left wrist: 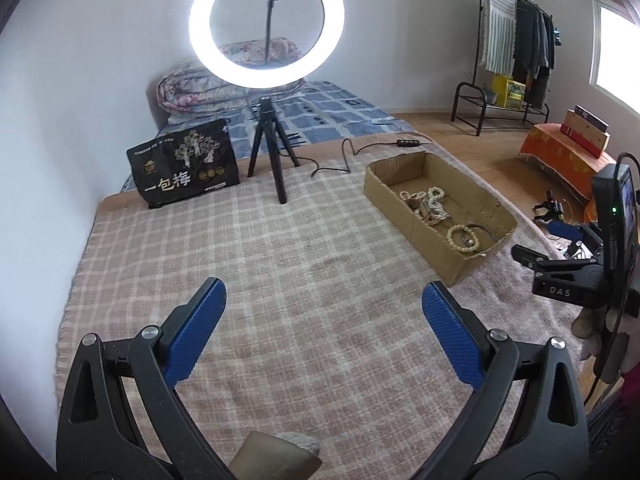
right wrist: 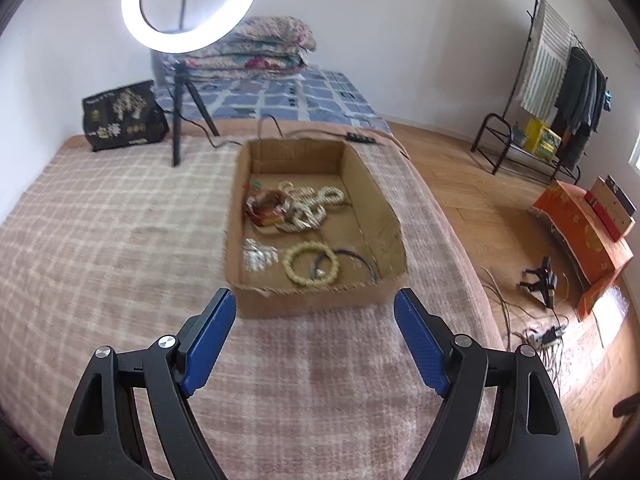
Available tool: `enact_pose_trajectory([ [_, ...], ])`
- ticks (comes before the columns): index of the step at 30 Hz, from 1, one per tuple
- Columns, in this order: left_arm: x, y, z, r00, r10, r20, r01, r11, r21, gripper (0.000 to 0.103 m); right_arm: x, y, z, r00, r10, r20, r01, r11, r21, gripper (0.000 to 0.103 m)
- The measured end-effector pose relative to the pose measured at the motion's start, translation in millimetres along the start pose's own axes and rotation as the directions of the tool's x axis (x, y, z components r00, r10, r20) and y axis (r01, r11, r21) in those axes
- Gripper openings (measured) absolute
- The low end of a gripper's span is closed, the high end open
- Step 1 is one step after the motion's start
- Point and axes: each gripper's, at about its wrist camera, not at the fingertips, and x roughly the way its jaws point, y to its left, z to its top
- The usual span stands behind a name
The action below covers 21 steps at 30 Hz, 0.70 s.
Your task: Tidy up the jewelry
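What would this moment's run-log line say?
left gripper: open, empty | right gripper: open, empty, facing cardboard box | jewelry: bead bracelet and tangled necklaces inside box | stage: nothing gripped

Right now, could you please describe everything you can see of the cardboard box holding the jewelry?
The cardboard box is a shallow, open-topped tray of plain brown corrugated card, with rough, slightly ragged cut rims. It sits flat on the checked pink blanket, near the blanket's right edge. Inside lie a cream bead bracelet, a tangle of pale bead strands, a small silvery piece and a thin dark bangle. Neither claw touches it.
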Motion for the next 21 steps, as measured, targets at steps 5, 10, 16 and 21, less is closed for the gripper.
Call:
enact_pose_trajectory([
  [5,6.2,31.2,-10.8,0.997,0.062,-0.045,-0.065,0.995,-0.080,0.100,29.4,-37.1,-19.0,0.993,-0.025,-0.114,0.040,0.990,0.132,0.081],
  [10,0.0,43.4,-14.2,0.994,0.104,-0.039,-0.108,0.989,-0.099,0.100,52.3,-73.2,-33.6,0.977,-0.071,-0.202,0.122,0.960,0.252,0.081],
  [16,-8.2,47.0,-12.6,0.995,0.095,-0.018,-0.097,0.990,-0.106,0.100,58.7,-90.9,-41.8,0.967,-0.086,-0.240,0.163,0.933,0.321,0.081],
  [21,-9.3,46.9,-10.9,0.998,0.058,-0.027,-0.061,0.990,-0.123,0.100,53.6,-81.9,-38.7,0.970,-0.117,-0.213,0.174,0.945,0.275,0.081],
])
